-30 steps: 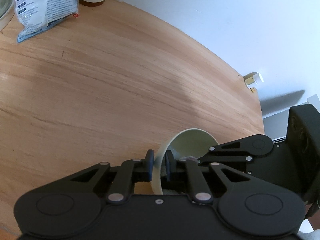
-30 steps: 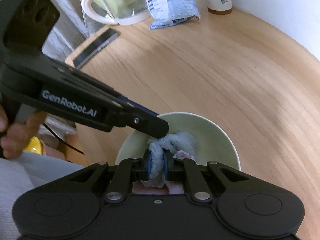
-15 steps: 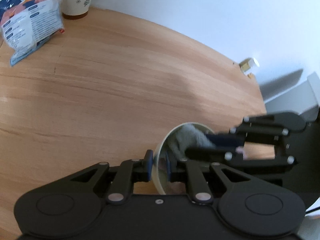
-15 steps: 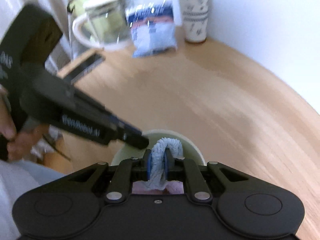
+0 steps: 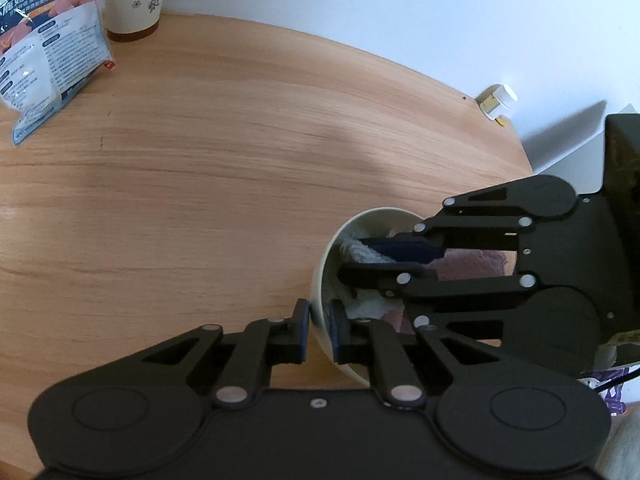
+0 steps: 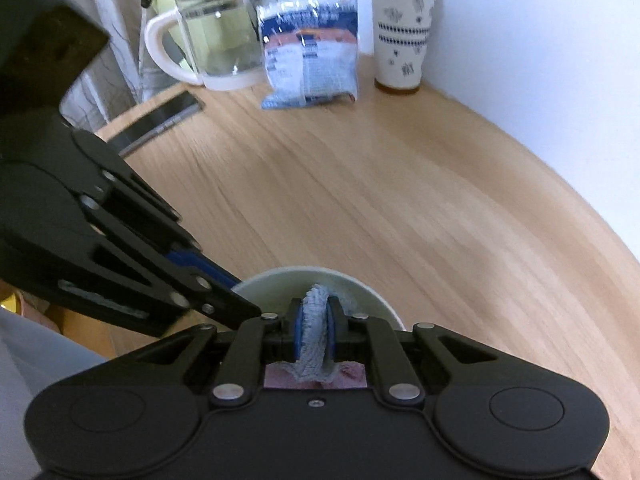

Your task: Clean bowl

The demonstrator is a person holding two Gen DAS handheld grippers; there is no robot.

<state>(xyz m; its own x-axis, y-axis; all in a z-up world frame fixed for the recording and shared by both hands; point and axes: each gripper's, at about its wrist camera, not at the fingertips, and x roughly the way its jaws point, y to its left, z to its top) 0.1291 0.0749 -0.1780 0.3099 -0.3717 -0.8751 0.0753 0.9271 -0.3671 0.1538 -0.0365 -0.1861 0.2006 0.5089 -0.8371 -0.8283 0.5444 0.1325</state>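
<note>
The left claw (image 5: 319,328) is clamped narrow on the near wall of the pale bowl (image 5: 320,280), one finger outside the rim and one inside. The bowl is tipped on its side at the near right of the wooden tabletop (image 5: 224,168), its mouth facing right. Reaching into that mouth from the right, the right claw (image 5: 352,258) pinches a grey-white cloth (image 5: 360,250) against the inner wall; more cloth, white and pinkish, bunches lower in the bowl.

From the right wrist view, the right claw (image 6: 315,330) is closed tight on a fold of the cloth (image 6: 316,332), which stands up between the blue pads, with the bowl (image 6: 360,288) just beyond and the left claw's (image 6: 240,304) black linkage coming in from the left to meet the rim.

Far across the tabletop (image 6: 400,208) stand a patterned paper cup (image 6: 402,28) by the white wall, a blue-and-white packet (image 6: 310,60) left of it, and a glass kettle (image 6: 218,28) further left. A dark flat phone-like slab (image 6: 160,120) lies near the left edge.
</note>
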